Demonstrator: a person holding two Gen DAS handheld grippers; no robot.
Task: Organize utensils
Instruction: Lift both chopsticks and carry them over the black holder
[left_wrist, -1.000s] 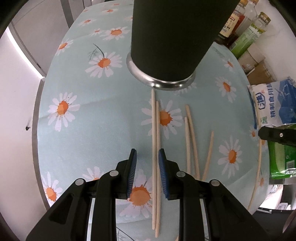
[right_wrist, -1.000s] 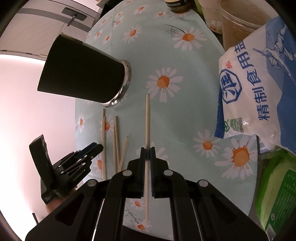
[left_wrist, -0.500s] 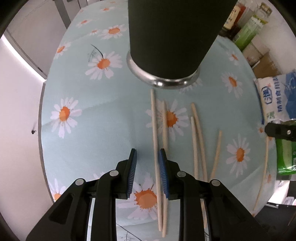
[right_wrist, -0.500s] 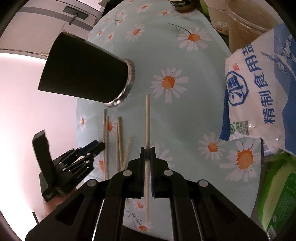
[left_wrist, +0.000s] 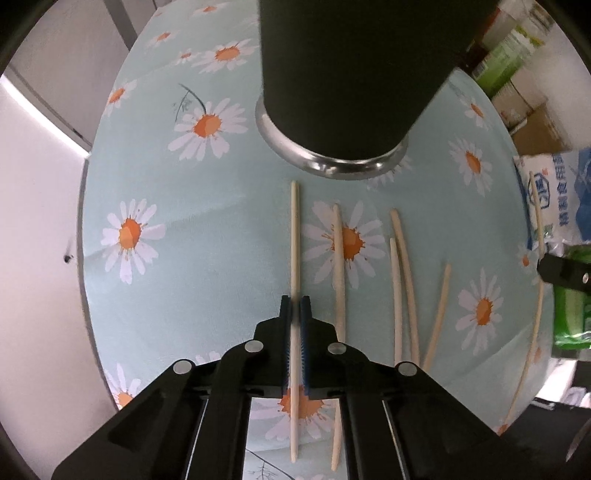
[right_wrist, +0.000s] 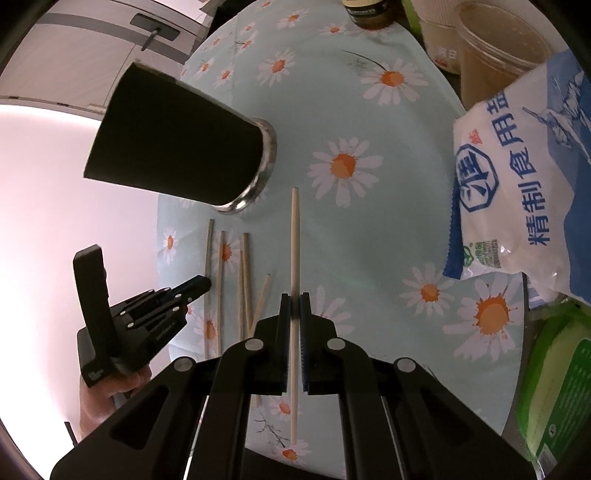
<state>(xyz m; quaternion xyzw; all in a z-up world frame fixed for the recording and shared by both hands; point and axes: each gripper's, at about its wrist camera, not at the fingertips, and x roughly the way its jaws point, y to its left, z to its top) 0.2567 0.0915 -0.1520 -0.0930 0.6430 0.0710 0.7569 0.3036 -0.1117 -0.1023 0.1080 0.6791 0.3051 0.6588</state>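
Observation:
A tall black cup with a steel base (left_wrist: 343, 81) (right_wrist: 184, 147) stands on the daisy tablecloth (left_wrist: 207, 206). My left gripper (left_wrist: 294, 302) is shut on a pale wooden chopstick (left_wrist: 294, 229), the leftmost of the row. Several more chopsticks (left_wrist: 338, 266) lie loose beside it to the right. My right gripper (right_wrist: 294, 301) is shut on another chopstick (right_wrist: 294, 236), held above the cloth right of the cup. The left gripper also shows in the right wrist view (right_wrist: 201, 283), low over the row of chopsticks (right_wrist: 243, 280).
A white and blue salt bag (right_wrist: 524, 184) and a green packet (right_wrist: 557, 384) lie at the right. Jars and tubs (right_wrist: 491, 48) stand at the back right. Bottles and boxes (left_wrist: 517, 62) crowd the far side. The table edge (left_wrist: 83, 229) runs along the left.
My left gripper has closed on the leftmost chopstick; it was open around it before. My right gripper keeps its chopstick and has drifted only slightly.

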